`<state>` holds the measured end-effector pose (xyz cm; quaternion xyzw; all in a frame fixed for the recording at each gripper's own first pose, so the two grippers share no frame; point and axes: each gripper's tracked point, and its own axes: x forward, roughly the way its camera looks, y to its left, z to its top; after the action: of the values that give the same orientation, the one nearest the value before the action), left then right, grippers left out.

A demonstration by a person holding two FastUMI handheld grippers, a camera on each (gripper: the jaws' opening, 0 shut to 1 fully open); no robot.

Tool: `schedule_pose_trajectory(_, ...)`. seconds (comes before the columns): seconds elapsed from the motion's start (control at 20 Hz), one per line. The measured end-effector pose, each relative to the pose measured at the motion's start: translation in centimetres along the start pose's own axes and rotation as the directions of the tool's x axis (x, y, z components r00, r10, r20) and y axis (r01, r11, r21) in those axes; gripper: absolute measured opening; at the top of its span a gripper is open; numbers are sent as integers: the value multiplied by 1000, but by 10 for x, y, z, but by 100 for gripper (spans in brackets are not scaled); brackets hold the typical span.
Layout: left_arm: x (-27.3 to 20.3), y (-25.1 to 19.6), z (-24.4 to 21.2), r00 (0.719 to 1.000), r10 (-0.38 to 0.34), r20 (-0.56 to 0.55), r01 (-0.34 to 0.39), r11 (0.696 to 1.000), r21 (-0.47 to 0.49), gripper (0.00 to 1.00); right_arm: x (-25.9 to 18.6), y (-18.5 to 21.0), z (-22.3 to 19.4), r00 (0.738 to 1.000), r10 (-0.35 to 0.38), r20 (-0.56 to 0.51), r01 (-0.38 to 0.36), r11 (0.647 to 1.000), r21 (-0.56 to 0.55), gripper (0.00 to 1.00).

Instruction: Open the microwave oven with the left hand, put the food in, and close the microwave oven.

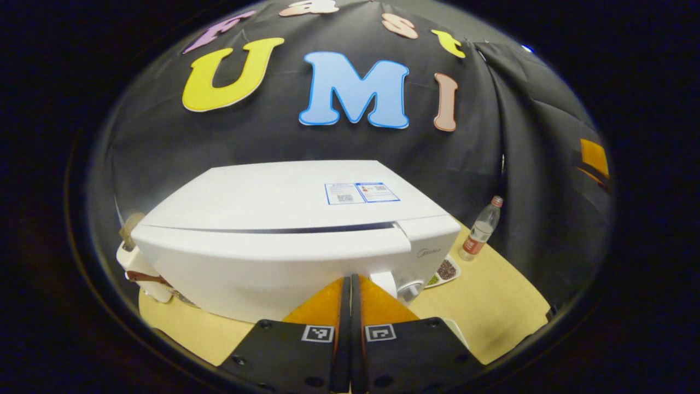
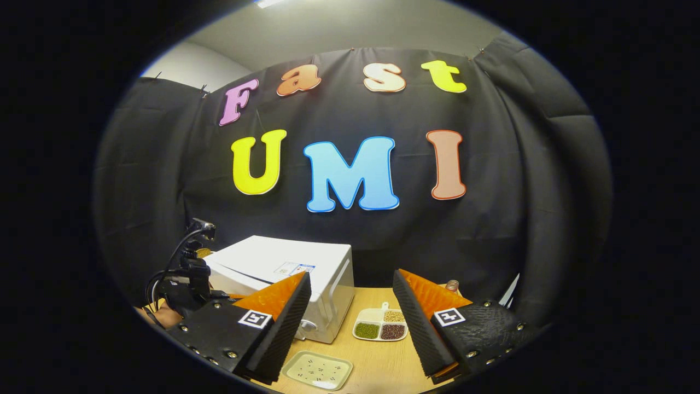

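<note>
With the left gripper [image 1: 350, 284] pinched empty just before the boxy white microwave oven [image 1: 284, 241], apparently at its door edge, closed fingers may slip off; the right gripper [image 2: 350, 323] gapes empty.

Dim booth, ceiling light [image 2: 268, 3] overhead, soft glare on microwave [image 1: 284, 219], strong fisheye edge distortion

1 microwave [image 2: 306, 273], 1 bottle [image 1: 481, 230], 2 trays [image 2: 381, 324], 2 grippers [image 2: 350, 306].
</note>
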<state>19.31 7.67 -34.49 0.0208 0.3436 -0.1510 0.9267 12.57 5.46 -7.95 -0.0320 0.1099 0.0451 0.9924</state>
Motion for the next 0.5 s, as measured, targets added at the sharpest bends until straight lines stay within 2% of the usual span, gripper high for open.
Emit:
schedule_pose_trajectory(0.2, 12, 1, 8, 1000, -3, -1, 3, 999, -35, 6, -3, 2, 0, 1000, 10, -4, -10, 1000, -14, 92)
schedule_pose_trajectory(0.35, 2, 7, 14, 998, 56, 33, -55, 998, -32, 7, -8, -1, 0, 1000, 16, -1, -16, 999, -29, 92)
schedule_pose_trajectory(0.5, -38, 2, 53, 983, 112, 147, -109, 994, -31, 7, -12, -8, 10, 999, 23, 28, -22, 999, -28, 92)
